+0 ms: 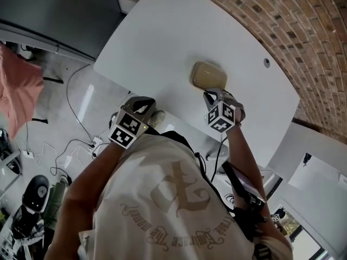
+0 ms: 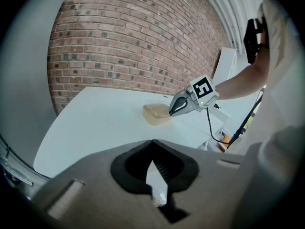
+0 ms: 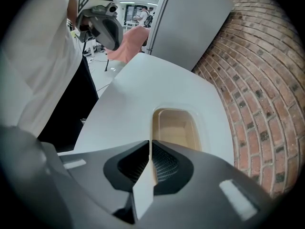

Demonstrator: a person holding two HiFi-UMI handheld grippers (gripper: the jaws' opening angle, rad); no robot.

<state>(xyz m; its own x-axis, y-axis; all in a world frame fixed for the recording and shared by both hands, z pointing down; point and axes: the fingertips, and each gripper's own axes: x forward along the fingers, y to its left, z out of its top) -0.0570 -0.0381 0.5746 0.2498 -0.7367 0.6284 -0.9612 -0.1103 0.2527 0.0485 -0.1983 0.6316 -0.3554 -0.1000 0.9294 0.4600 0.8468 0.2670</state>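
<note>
Closest to the body, the left gripper (image 2: pixel 152 143) is hanging at the near edge of the white table (image 1: pixel 162 37). Its jaws are pressing together with nothing between them, and it is touching no object.

Further out, the right gripper (image 3: pixel 149 143) is reaching over the tabletop. Its jaws are closing narrowly on the thin near wall of the translucent beige plastic tub with rounded corners (image 3: pixel 177 128). A strip of that wall is showing between them. The tub is sitting open and empty near the table's far side, flat on the surface. Behind it, the red brick wall (image 1: pixel 303 31) is running along the table's far edge.

Judging by this, the step in hand is taking hold of the tub by its rim. Any lift from here would be calling for a firm pinch and a level carry, since a one-sided grip on such a thin wall could be letting the tub tilt or slip.
</note>
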